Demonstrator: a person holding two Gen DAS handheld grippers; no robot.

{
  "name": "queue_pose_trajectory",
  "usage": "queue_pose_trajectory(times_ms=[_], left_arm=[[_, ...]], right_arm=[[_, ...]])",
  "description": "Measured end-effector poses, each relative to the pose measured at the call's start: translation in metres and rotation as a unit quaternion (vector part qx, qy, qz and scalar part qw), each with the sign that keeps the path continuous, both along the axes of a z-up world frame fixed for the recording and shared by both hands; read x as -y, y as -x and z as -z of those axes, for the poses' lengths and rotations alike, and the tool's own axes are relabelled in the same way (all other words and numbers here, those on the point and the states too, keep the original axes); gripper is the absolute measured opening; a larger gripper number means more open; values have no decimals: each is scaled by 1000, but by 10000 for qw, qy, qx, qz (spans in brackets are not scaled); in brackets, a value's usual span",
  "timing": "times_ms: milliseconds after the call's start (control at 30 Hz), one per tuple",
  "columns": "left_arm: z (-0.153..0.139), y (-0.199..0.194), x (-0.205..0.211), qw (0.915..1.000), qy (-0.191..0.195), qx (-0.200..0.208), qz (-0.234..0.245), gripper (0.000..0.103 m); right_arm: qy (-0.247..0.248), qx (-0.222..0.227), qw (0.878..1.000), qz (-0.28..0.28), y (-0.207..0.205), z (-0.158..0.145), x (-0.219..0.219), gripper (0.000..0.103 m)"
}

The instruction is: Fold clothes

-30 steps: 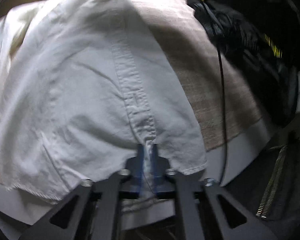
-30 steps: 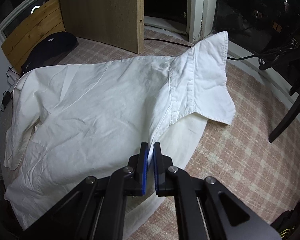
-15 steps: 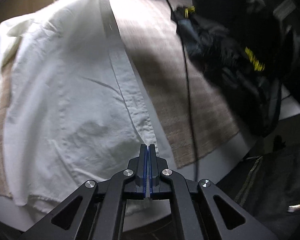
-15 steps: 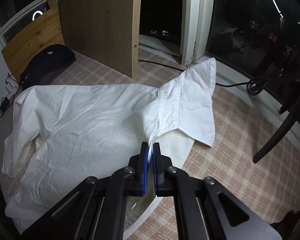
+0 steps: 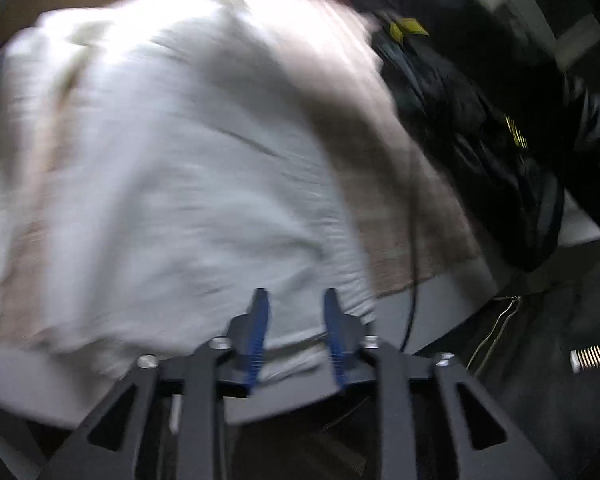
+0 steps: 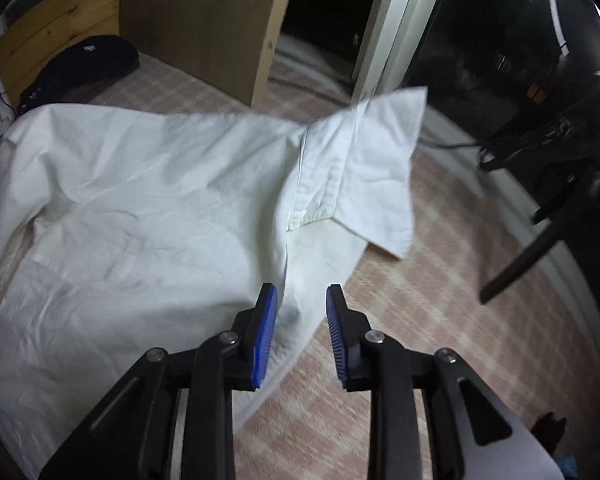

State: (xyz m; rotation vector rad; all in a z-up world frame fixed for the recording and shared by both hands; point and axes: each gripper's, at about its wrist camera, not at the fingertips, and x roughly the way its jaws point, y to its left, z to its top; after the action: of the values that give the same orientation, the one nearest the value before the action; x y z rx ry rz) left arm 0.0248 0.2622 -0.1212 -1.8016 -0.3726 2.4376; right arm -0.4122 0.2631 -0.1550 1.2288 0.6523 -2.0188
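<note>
**A:** Right wrist view is the useful one here. You get the whole white shirt (image 6: 140,208) spread flat on the bench (image 6: 440,280), which has a pink plaid cover, and the collar (image 6: 364,168) sticks up at the far right end of the shirt. There's also a wooden board (image 6: 196,20) standing at the far edge and a dark bag (image 6: 84,64) in the far left corner.

**B:** And the left wrist view?

**A:** Badly motion-blurred. It only shows the shirt (image 5: 172,184) as a pale smear, plus a black jacket (image 5: 480,128) with yellow marks heaped at the bench's right side and a thin black cable (image 5: 414,240) running over the near edge.

**B:** Grippers holding anything?

**A:** Nope. The right gripper (image 6: 300,332) has its blue pads (image 6: 266,332) spread apart, with the shirt's front edge lying just under and between them, nothing pinched. The left gripper (image 5: 294,332) is spread too, hovering at the hem by the bench's near edge.

**B:** Shirt condition?

**A:** Wrinkled and unfolded, with a sleeve hanging off the left edge.
</note>
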Motion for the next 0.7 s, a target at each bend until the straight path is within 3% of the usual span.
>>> queue_pose_trajectory(times_ms=[133,200,267,433,467,600,700], left_arm=[[2,-21,64,9948,125,71,-1003,36],[9,-24,86,9916,158,129,-1274,36],[15,-20,93,9922,93,113,-1241,37],[36,-9,92,9946,6,210,-1014,38],[39,-8,90,9953,-36,205,-944,38],[45,-4,83,9974,-116,140,-698,13],[41,-4,80,9981,-184,89,-588,8]], right_arm=[[230,334,9986,-326,-28,-10,34,26],[345,501,9970,-488,-43,-15,52,31],[460,668,9946,-650,-57,-20,69,39],[721,1070,9861,-1048,-92,-31,112,41],[569,1047,9870,-1076,-93,-24,122,41],[-39,941,9883,-1198,-98,2,161,41],[-482,599,9829,-1675,-116,10,174,41]])
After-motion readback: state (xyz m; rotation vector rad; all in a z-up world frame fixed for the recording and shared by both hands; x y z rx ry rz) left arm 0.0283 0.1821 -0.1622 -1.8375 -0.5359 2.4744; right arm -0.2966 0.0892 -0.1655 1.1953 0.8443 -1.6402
